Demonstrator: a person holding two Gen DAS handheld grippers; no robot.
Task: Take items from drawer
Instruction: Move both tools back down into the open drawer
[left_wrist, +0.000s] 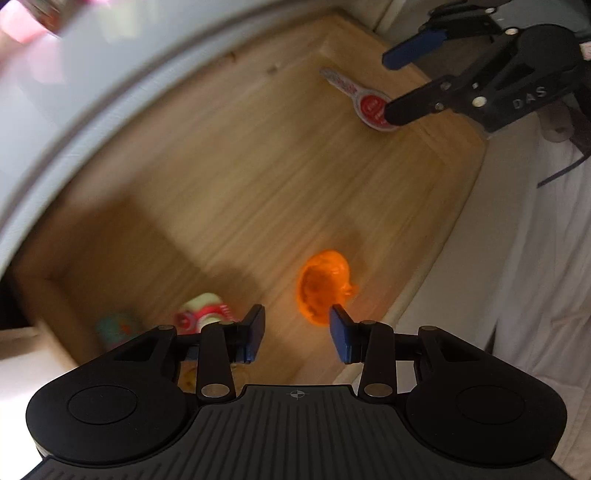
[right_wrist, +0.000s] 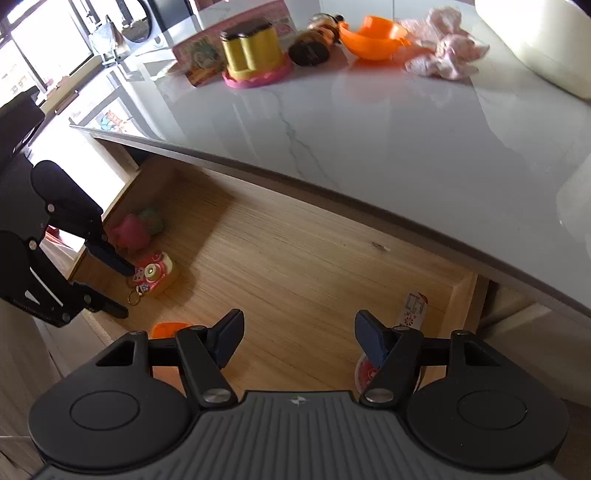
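I see a pale marble-look countertop (right_wrist: 369, 122) with grey veins, and several things sit along its far side. A yellow toy block with a dark top (right_wrist: 251, 48) stands on a pink base, and right behind it leans a flat picture box (right_wrist: 195, 55). Beside it lies a brown-and-black soft toy (right_wrist: 314, 44), then an orange bowl (right_wrist: 373, 40) with its opening tilted up. Just right of the bowl I make out a crumpled pink cloth (right_wrist: 447, 55). A cream container (right_wrist: 535, 44) fills the far right corner. Off to the left, bright windows (right_wrist: 40, 48) wash out the room behind.
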